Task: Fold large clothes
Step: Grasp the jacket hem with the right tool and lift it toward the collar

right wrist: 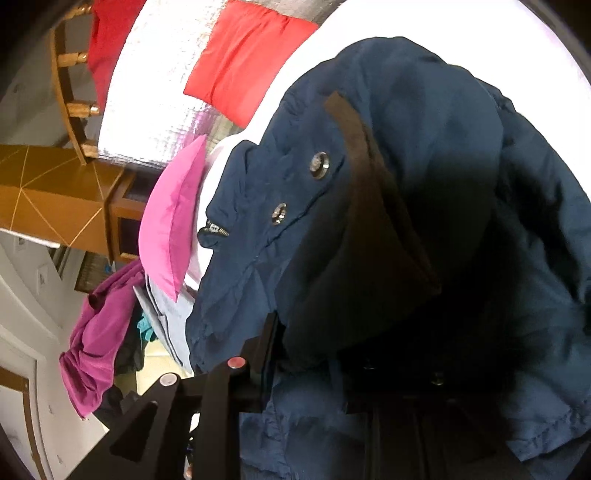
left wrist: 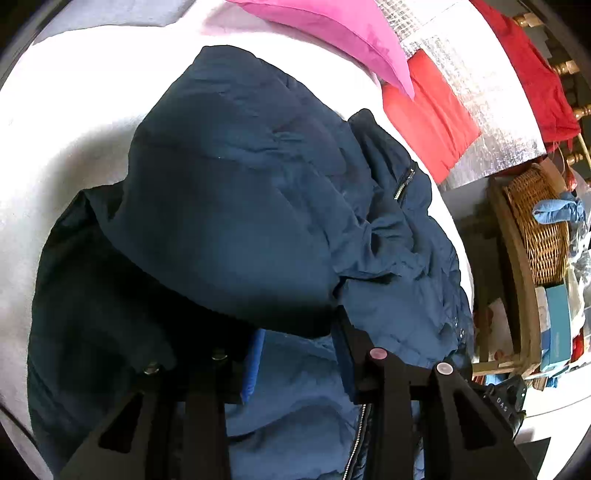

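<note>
A navy padded jacket (left wrist: 229, 206) lies heaped on a white bed cover (left wrist: 55, 110), its zip pull (left wrist: 404, 182) at the right. My left gripper (left wrist: 299, 354) reaches in from the bottom edge. A thick fold of the jacket drapes over its tips and fills the gap between the fingers, so it is shut on that fold. In the right wrist view the same jacket (right wrist: 424, 129) shows two metal snaps (right wrist: 319, 165). My right gripper (right wrist: 332, 362) is shut on the jacket's edge; one finger (right wrist: 267, 347) shows and the other is buried under dark fabric.
A pink garment (left wrist: 332, 26) and a folded red one (left wrist: 432, 122) lie beyond the jacket, on a silver quilted mat (left wrist: 491, 110). A wicker basket (left wrist: 543, 221) stands off the bed's right side. Magenta clothing (right wrist: 96, 339) hangs over the edge near wooden furniture (right wrist: 55, 192).
</note>
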{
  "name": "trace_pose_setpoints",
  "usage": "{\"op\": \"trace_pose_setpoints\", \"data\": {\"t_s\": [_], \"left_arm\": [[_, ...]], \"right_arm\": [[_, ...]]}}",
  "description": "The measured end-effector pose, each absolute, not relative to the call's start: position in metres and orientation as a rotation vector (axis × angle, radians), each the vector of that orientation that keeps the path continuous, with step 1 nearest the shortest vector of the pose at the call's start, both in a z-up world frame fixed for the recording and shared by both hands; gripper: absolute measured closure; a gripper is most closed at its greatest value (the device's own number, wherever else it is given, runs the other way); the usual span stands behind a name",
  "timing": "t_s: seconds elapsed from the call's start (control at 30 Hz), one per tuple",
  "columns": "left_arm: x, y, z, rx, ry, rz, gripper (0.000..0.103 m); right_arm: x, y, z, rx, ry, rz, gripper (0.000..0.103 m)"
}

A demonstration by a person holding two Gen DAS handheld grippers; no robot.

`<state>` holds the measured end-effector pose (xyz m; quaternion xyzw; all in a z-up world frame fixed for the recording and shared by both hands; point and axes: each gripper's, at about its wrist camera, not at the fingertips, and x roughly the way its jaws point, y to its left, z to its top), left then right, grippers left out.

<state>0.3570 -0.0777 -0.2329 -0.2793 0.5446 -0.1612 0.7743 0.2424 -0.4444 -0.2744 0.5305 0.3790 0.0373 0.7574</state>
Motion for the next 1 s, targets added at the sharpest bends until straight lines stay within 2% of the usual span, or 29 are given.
{"op": "trace_pose_setpoints", "data": {"t_s": [0.23,0.4,0.43,0.5,0.53,0.77,0.87,0.93,1.0], "left_arm": [[0.342,-0.087,-0.212,-0.437,1.218,-0.356,0.065],[0.327,-0.095,-0.173,-0.338,1.084,-0.445,0.064],[0.326,-0.096,-0.167,-0.324,1.053,-0.444,0.062],[0.329,-0.099,-0.157,-0.286,0.981,-0.417,0.05],[0.33,-0.098,-0.157,-0.281,0.965,-0.404,0.047],[0.366,-0.092,-0.188,-0.228,0.983,-0.206,0.047],[0.371,-0.099,-0.202,-0.145,1.015,-0.167,0.047],[0.372,-0.11,-0.207,-0.069,1.018,-0.161,0.045],[0.372,-0.117,-0.212,0.004,1.025,-0.161,0.045]], "right_arm": [[0.243,-0.435,-0.26,1.067,0.943,0.143,0.073],[0.237,-0.423,-0.235,0.933,0.956,0.287,0.073],[0.237,-0.42,-0.229,0.928,0.923,0.322,0.073],[0.238,-0.417,-0.221,0.912,0.871,0.34,0.073],[0.24,-0.415,-0.219,0.894,0.853,0.332,0.073],[0.266,-0.411,-0.231,0.881,0.812,0.259,0.073],[0.279,-0.411,-0.246,0.879,0.857,0.238,0.074],[0.284,-0.412,-0.259,0.89,0.91,0.22,0.083],[0.286,-0.414,-0.263,0.903,0.933,0.223,0.084]]}}
